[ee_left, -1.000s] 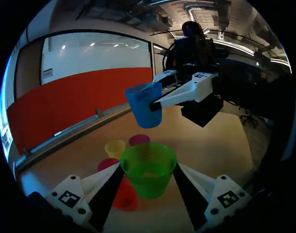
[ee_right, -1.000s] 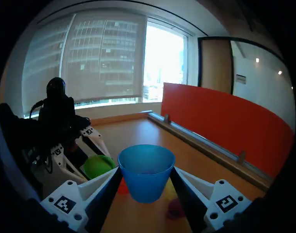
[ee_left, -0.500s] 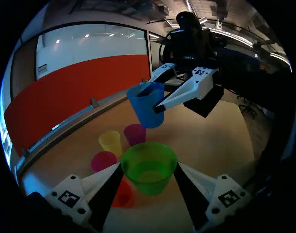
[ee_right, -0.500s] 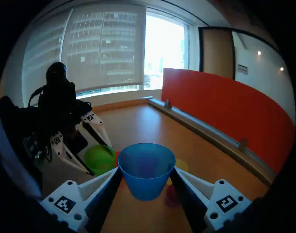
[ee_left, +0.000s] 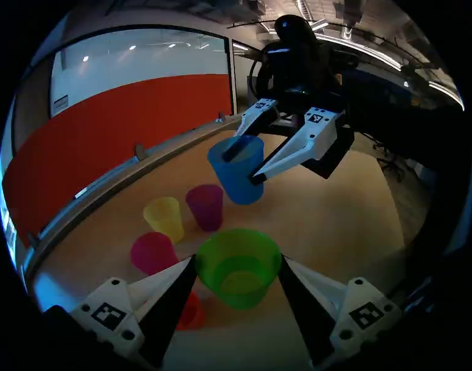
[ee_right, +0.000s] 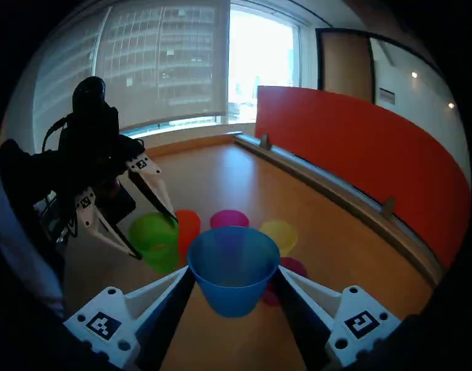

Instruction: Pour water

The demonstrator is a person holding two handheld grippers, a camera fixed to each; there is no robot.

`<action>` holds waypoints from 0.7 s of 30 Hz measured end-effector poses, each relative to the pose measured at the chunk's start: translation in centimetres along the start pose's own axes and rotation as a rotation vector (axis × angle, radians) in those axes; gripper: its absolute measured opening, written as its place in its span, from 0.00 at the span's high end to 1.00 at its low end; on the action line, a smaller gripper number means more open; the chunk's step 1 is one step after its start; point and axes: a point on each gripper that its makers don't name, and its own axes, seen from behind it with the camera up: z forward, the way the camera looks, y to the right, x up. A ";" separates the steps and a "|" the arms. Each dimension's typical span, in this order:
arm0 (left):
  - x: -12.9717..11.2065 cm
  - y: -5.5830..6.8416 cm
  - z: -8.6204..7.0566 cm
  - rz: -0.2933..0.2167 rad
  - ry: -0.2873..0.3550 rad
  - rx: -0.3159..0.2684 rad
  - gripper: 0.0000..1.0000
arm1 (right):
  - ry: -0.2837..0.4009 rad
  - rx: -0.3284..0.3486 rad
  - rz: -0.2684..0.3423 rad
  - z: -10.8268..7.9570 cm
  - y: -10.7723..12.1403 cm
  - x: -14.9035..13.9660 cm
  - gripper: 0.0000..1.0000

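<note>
Gripping a green cup [ee_left: 237, 278], the left gripper [ee_left: 237, 263] presses both fingers on its sides. The right gripper [ee_right: 234, 272] clamps a blue cup [ee_right: 233, 281] likewise, above the table [ee_left: 334, 210]. A yellow cup [ee_left: 164, 216], purple cup [ee_left: 205, 206], pink cup [ee_left: 151, 252] and red cup [ee_left: 189, 312] stand clustered. Square markers [ee_left: 109, 315] sit on the fingers. The wall sign [ee_left: 59, 104] is unreadable. The green cup perhaps holds water.

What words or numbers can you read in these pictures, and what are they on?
No text can be read anywhere.
The small white wall sign: too small to read.
The black-and-white square markers on the left gripper and the right gripper: patterns, not letters.
The green plastic cup and the blue plastic cup: no print on the sides that show.
</note>
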 end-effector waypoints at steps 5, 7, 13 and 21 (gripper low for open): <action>-0.8 0.5 0.5 0.000 -0.021 -0.014 0.09 | -0.008 0.000 0.004 0.0 0.0 -0.6 0.11; -1.1 0.6 0.7 0.003 -0.028 -0.019 0.09 | -0.008 0.000 0.007 0.0 0.0 -0.8 0.11; -1.8 1.0 1.3 0.010 -0.049 -0.030 0.09 | -0.014 0.001 0.013 0.0 0.0 -1.3 0.11; -2.9 1.4 2.2 0.016 -0.075 -0.043 0.09 | -0.018 0.004 0.015 0.2 -0.1 -1.8 0.11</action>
